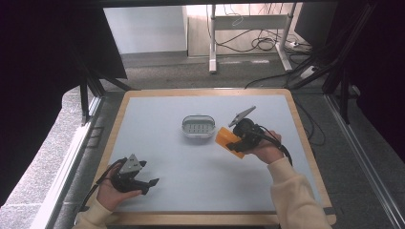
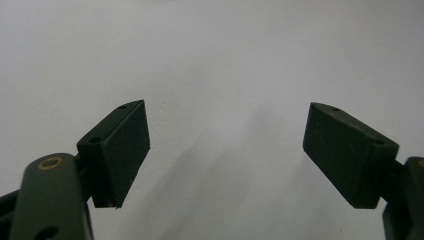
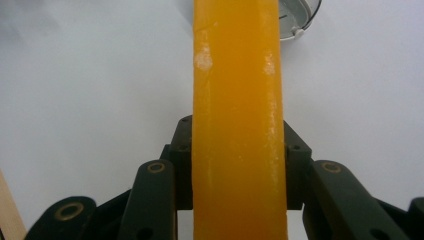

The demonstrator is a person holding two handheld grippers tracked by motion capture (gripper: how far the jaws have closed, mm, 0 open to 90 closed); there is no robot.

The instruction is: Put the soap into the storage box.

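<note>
Orange block (image 3: 239,125), black tongs (image 1: 235,143), pale grey table (image 1: 157,143)

A: In the right gripper view, the orange block (image 3: 239,125) runs off the top and bottom edges, and it hides most of the grey dish (image 3: 299,20).

B: From above, the dish's (image 1: 198,128) contents are too small to tell.

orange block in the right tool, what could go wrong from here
1. The right tool grips the orange block by its thin sides near one end, with most of it sticking out, so it might pivot or slip.
2. The block hangs right beside the grey dish; a careless move could knock the dish.
3. The left tool is open over the mat and can't steady anything.
</note>
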